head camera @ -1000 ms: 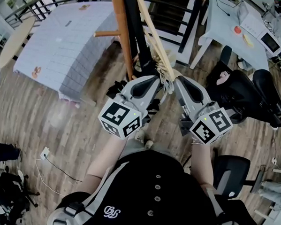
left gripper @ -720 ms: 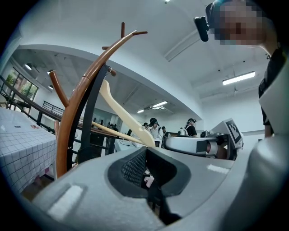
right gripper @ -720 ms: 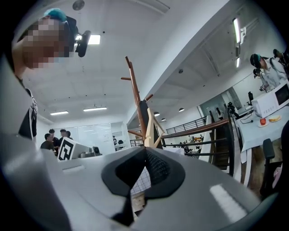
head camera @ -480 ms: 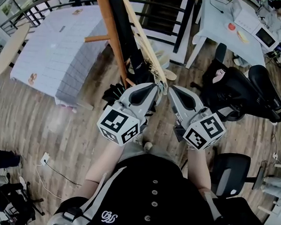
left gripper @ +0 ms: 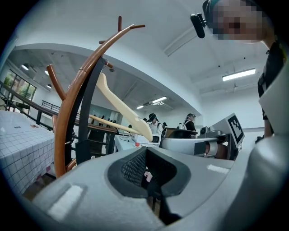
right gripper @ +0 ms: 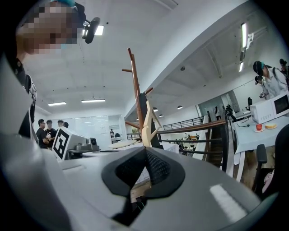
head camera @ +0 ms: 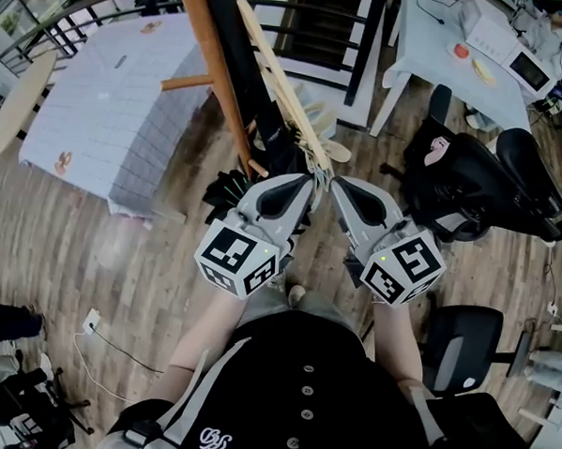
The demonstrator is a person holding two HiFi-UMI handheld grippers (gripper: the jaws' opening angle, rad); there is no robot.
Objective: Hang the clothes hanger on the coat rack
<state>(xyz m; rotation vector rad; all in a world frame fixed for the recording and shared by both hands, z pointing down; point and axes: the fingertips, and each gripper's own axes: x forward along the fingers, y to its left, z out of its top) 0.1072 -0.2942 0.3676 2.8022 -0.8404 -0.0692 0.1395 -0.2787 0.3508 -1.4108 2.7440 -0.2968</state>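
Our right gripper (head camera: 334, 182) is clenched on the lower end of the hanger (head camera: 279, 78), which leans along the coat rack (head camera: 207, 60). Our left gripper (head camera: 311, 181), jaws together, crowds beside it. Wooden floor (head camera: 92, 247) lies open around the rack, with a clothed table (head camera: 109, 107) behind it.

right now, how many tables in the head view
3: checked-cloth table upper left, round table at far left edge, white table upper right; more may be hidden.

The coat rack (head camera: 216, 75) and clothes hanger (head camera: 282, 78) are viewed steeply from overhead, and level, close-up, from both gripper cameras.
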